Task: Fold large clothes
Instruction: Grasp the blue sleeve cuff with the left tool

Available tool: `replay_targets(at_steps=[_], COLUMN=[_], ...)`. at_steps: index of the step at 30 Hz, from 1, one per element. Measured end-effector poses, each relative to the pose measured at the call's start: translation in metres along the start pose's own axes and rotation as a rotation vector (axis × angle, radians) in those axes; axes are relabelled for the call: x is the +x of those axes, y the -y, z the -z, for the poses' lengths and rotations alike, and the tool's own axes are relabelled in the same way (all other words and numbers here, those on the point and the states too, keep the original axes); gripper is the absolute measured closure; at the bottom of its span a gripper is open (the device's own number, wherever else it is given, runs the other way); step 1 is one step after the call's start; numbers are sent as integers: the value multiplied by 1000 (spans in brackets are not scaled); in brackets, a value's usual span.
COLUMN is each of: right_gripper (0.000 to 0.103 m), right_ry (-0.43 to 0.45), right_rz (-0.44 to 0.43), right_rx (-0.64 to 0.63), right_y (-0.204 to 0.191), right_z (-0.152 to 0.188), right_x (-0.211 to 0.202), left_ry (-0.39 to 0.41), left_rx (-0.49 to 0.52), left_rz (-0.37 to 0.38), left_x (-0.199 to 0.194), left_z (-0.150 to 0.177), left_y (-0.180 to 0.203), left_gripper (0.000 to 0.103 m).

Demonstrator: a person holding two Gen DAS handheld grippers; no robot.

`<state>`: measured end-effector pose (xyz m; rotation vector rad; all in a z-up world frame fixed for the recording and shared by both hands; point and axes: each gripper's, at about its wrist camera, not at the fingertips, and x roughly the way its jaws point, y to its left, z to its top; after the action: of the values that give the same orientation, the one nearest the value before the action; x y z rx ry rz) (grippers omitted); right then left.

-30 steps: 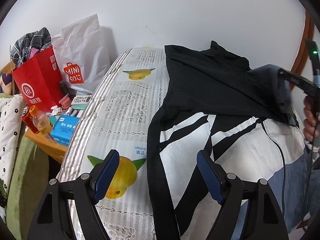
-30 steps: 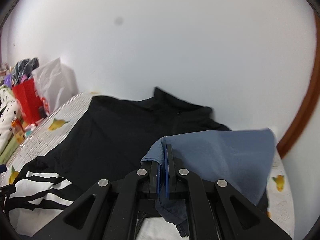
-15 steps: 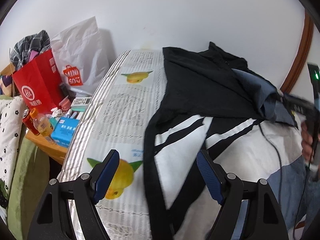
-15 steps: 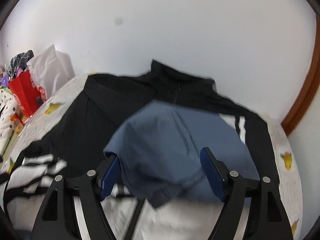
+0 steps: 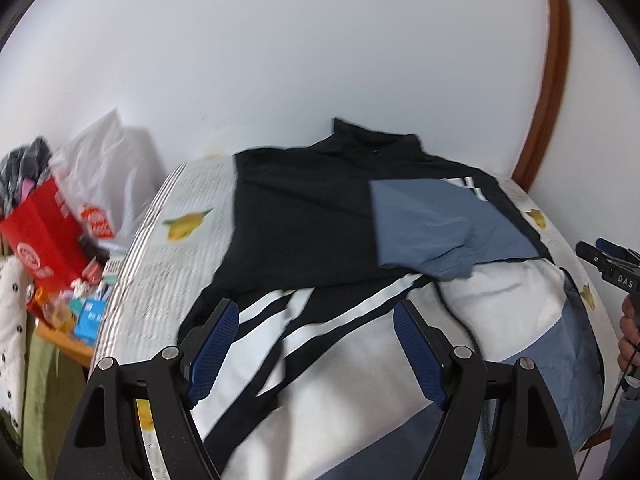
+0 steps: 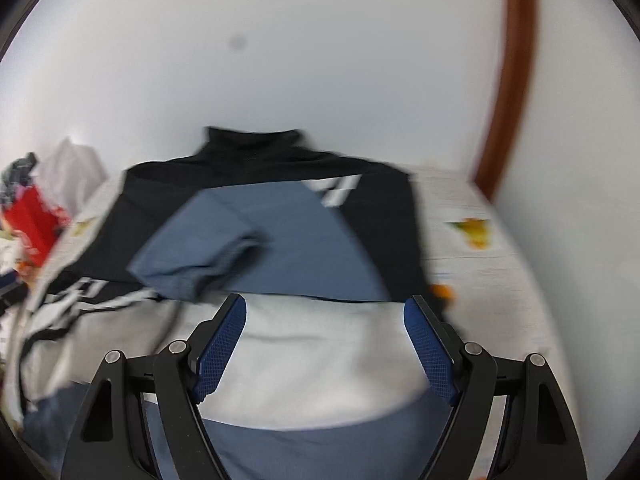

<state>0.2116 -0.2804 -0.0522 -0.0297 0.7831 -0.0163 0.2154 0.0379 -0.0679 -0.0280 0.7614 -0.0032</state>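
Blue sleeve point(image 6: 256, 248) now dropped onto jacket point(image 5: 304, 216), right gripper point(image 6: 324, 344) released, left gripper point(image 5: 316, 352) released, both angled downward.

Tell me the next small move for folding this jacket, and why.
Probably bring the left gripper down to the black striped sleeve just ahead of it and fold it across the jacket. The blue sleeve already lies folded over the black chest, both grippers are open and hold nothing, and the striped sleeve lies unfolded.

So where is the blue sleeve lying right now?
In both views the blue sleeve lies folded across the jacket's black chest, toward its right side, just below the collar.
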Motion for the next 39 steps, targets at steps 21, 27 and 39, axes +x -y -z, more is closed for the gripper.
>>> replay_targets(at_steps=[21,27,39], right_gripper=[25,30,30], right_ry=[-16,13,-48], right_rz=[124,100,60], right_rx=[155,170,147], right_y=[145,160,153], right_z=[28,23,31], right_x=[-27,-14,38], left_ry=[-92,-133,-232], left_rx=[174,206,244], left_rz=[91,111,117], left_x=[60,99,163], left_z=[-40,-40,-24], left_y=[138,157,173], left_gripper=[25,25,41])
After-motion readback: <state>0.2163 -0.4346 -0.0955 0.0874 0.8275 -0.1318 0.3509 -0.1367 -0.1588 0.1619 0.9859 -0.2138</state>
